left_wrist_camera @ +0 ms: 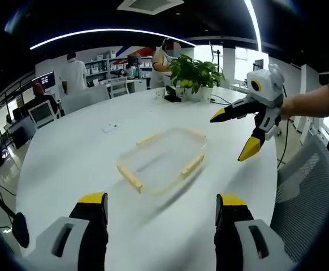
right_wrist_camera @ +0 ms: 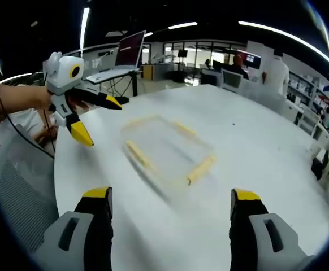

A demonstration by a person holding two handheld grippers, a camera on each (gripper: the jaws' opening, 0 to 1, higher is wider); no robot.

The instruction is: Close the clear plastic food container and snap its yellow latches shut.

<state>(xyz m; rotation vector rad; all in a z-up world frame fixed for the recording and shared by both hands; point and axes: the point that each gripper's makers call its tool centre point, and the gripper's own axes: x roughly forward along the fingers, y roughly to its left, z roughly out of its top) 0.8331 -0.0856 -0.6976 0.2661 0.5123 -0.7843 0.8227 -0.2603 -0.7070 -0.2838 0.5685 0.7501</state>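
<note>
Hovering over the clear food container (left_wrist_camera: 163, 160) mid-tabletop (left_wrist_camera: 68, 158), both grippers are clear of it: left gripper (left_wrist_camera: 161, 204) and right gripper (right_wrist_camera: 170, 202) jaws wide apart, holding nothing. Approach step; yellow latches (right_wrist_camera: 200, 169) look unsnapped. Next move probably needs jaws pressing each latch down.
</note>
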